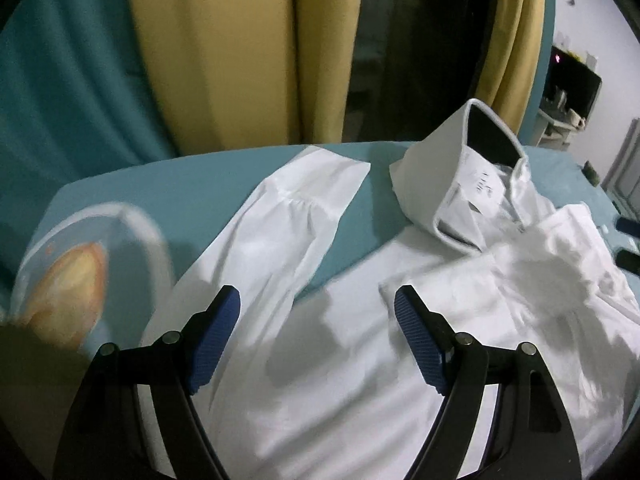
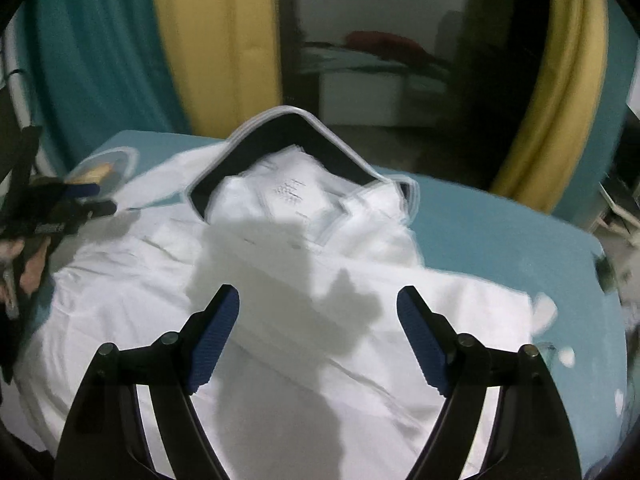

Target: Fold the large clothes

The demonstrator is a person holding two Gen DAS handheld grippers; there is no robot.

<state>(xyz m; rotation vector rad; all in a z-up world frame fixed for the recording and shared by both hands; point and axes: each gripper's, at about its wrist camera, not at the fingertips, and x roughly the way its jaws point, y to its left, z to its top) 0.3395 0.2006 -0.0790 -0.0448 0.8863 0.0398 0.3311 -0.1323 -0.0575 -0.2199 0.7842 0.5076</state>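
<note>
Flanking white shirt on teal bed, curtains behind: L gripper & R gripper spread wide above cloth, nothing pinched.

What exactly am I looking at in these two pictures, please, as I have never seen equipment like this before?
A person holds a two-finger tool in each hand, and a fisheye camera on each looks along its fingers. One picture comes from the left gripper, the other from the right gripper. Both stand open and hold nothing. Below them a white shirt lies on a teal-covered surface, its stiff collar standing up and one sleeve stretched out. In the right view, the left gripper shows at the left edge. Yellow and teal curtains hang behind.
</note>
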